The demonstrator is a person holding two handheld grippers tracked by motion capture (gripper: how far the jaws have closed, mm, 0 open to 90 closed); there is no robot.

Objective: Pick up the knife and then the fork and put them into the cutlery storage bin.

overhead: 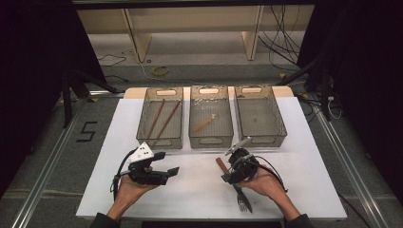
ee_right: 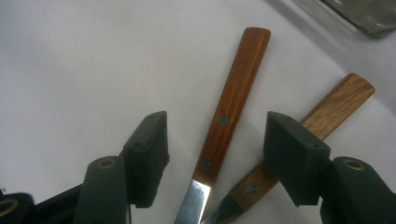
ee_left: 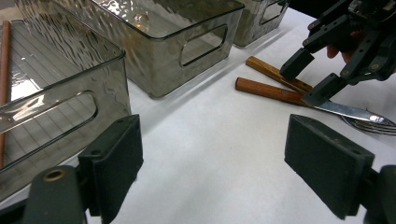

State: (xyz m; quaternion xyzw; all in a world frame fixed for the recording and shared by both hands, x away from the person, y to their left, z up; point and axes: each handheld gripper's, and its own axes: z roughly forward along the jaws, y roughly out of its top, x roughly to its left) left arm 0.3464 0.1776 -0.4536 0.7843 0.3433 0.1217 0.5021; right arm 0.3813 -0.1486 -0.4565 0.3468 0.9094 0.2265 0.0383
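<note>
Two wooden-handled utensils lie side by side on the white table (overhead: 199, 199): a knife with a reddish-brown handle (ee_right: 233, 93) and a fork with a paler handle (ee_right: 327, 112), tines (overhead: 243, 202) toward the front edge. My right gripper (ee_right: 217, 126) points down at them, its jaws straddling the knife handle with gaps on both sides. From the left gripper view, the right gripper (ee_left: 309, 79) hovers over the knife handle (ee_left: 266, 89). My left gripper (overhead: 173, 170) rests in a hand at the front left, open and empty.
Three clear bins stand in a row at the back of the table. The left bin (overhead: 142, 118) holds two chopsticks (overhead: 161, 118), the middle bin (overhead: 191, 118) holds a small wooden-handled piece (overhead: 204, 123), and the right bin (overhead: 280, 118) looks bare. Cables lie on the floor beyond.
</note>
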